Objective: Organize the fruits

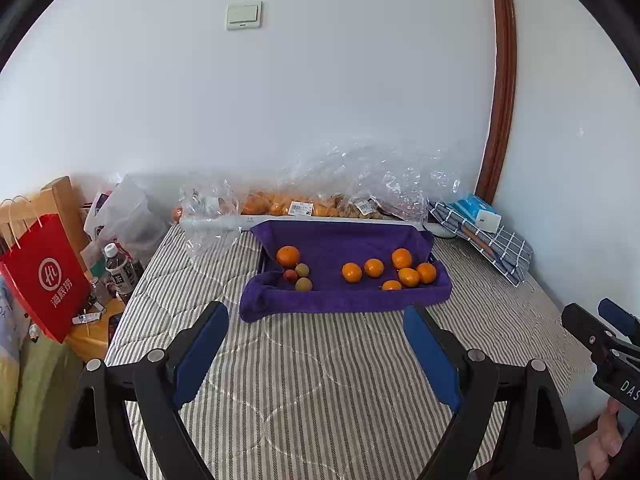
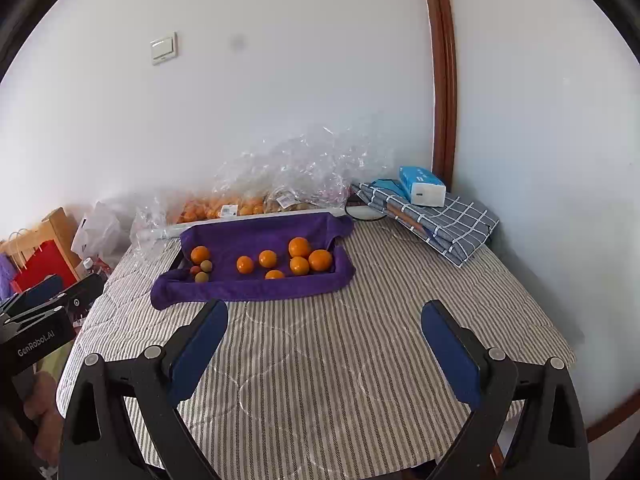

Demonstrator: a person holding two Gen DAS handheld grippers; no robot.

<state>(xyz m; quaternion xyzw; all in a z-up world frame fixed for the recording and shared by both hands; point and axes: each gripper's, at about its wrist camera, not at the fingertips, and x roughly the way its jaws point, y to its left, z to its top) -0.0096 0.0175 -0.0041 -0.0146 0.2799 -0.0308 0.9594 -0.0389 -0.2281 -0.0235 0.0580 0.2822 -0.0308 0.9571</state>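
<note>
A tray lined with a purple towel (image 1: pixel 340 240) (image 2: pixel 256 232) sits at the back of the striped surface. Several oranges lie in it, most clustered at its right end (image 1: pixel 408 277) (image 2: pixel 306 260); one orange (image 1: pixel 288 256) (image 2: pixel 200 255) lies at the left beside three small fruits, two greenish (image 1: pixel 303 278) (image 2: pixel 204 272) and one reddish (image 1: pixel 290 276). My left gripper (image 1: pixel 316 316) is open and empty, in front of the tray. My right gripper (image 2: pixel 324 312) is open and empty, also short of the tray.
Clear plastic bags with more oranges (image 1: pixel 272 204) (image 2: pixel 216 208) lie against the wall behind the tray. A folded checked cloth with a blue box (image 1: pixel 480 216) (image 2: pixel 424 188) sits at the back right. A red bag (image 1: pixel 44 276) and bottles (image 1: pixel 118 270) stand off the left edge.
</note>
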